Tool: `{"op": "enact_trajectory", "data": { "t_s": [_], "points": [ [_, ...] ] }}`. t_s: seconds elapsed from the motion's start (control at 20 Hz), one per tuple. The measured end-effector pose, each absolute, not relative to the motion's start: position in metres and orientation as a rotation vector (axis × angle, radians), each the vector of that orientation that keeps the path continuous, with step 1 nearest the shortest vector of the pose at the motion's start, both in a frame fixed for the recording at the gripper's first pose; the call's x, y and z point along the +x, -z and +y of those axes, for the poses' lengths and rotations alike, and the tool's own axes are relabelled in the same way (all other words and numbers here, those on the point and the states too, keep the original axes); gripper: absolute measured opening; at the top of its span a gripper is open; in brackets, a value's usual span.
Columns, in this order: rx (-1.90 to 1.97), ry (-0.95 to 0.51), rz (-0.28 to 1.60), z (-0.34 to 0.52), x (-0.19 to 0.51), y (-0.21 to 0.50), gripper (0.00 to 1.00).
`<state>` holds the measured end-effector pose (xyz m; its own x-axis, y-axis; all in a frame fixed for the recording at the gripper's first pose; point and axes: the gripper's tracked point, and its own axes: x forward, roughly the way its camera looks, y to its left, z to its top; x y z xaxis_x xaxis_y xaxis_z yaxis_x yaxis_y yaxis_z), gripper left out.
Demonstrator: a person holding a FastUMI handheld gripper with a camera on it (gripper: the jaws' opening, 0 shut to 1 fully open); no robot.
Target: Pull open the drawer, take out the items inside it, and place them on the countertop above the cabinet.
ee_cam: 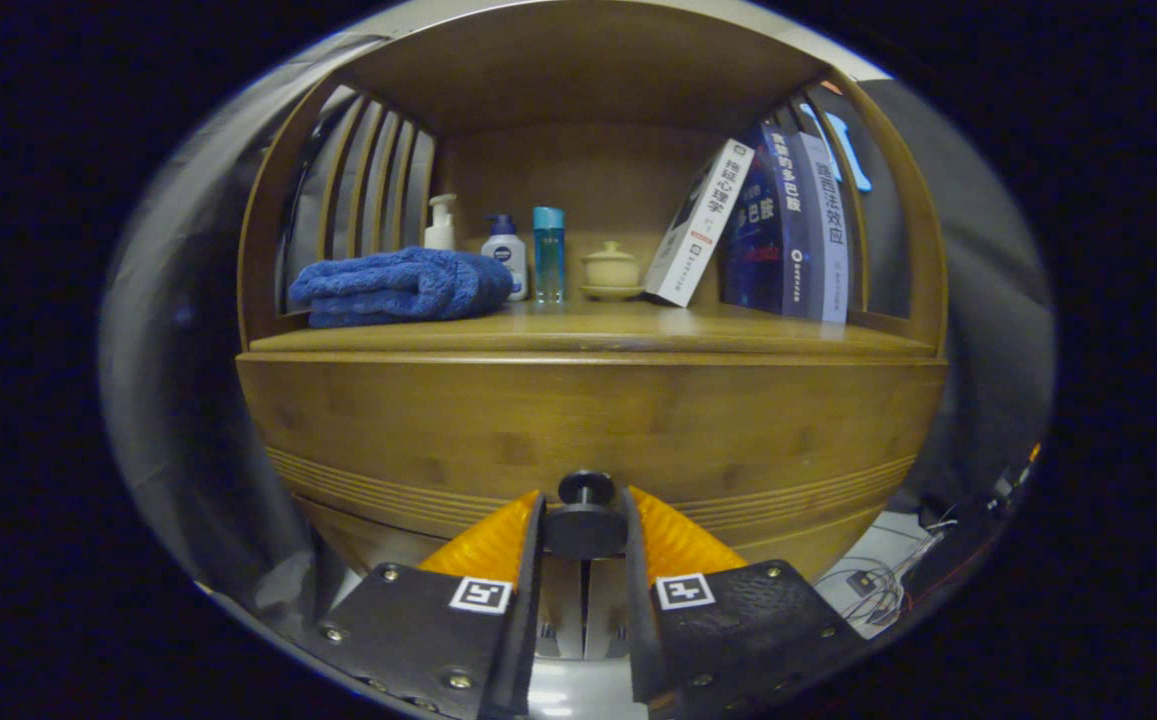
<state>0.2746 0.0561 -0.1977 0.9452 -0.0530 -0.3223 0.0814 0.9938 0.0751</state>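
Wooden cabinet (418,420) takes up most of the view, slatted sides, open shelf space on top. Its drawer (738,440) front is the wide bamboo panel just ahead of the fingers, flush with the cabinet body, not pulled out; contents hidden. Bench (578,335) above the drawer carries everything else. Books (788,230) stand at the right end, leaning left against each other, one white-spined in front of darker blue ones. Folded blue towel (403,288) lies at the left end, near the slats. Behind and beside the towel, in a row toward the back wall: white pump bottle (441,225), white bottle with dark cap (505,255) just beside it, then a teal bottle (548,255), upright. A small cream lidded cup on a saucer (611,270) sits between the teal bottle and the books, apart from both. Drawer knob (586,515), dark and round, sits at the drawer's lower middle. Claw (586,530) is narrow, both fingers pressed on the knob's sides, knob between them. Cables on the floor (878,585), lower right of the cabinet.
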Motion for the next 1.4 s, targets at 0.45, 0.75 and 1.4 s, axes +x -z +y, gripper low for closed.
{"op": "enact_trajectory", "data": {
  "t_s": [0.45,0.75,1.4],
  "points": [
    [0.063,0.134,0.454,0.052,0.219,0.247,0.28],
    [-0.009,0.077,0.538,0.054,0.127,0.3,0.04],
    [0.034,0.017,0.314,0.064,0.217,0.194,0.35]
  ]
}}
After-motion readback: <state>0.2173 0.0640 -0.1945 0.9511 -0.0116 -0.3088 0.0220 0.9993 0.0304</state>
